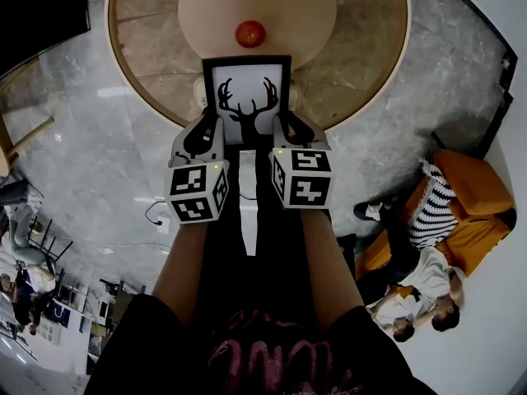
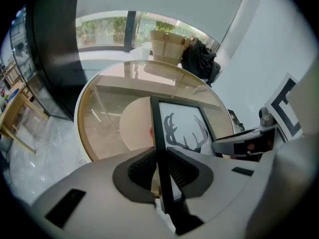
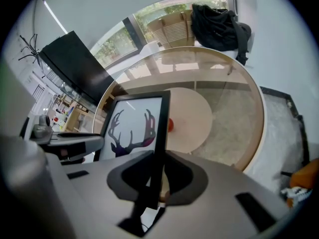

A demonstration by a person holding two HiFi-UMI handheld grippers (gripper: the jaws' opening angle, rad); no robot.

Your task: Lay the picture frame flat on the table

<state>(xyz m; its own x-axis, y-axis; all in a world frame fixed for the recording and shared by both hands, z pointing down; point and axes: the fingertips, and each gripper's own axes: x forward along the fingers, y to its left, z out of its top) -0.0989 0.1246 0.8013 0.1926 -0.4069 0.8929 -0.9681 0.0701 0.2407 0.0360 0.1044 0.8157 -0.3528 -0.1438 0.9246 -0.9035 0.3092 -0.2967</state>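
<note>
Round glass-topped table [image 1: 136, 52] with a wood rim is seen on a grey marble floor [image 1: 82, 146]; a pale disc [image 1: 288, 6] shows at its middle. 1 red round thing [image 1: 250, 33] sits on the disc, just past the frame's top edge. An orange sofa [image 1: 478, 192] with seated people is placed well to the right, and a black bag [image 3: 219, 24] lies beyond the table.

Bare glass is left on both sides of the disc.

The picture frame [image 1: 247, 97], with an antler print, is held near upright over the table's near rim. The left gripper [image 1: 207, 134] is clamped on its left edge and the right gripper [image 1: 290, 130] on its right edge. Contact with the table cannot be told.
</note>
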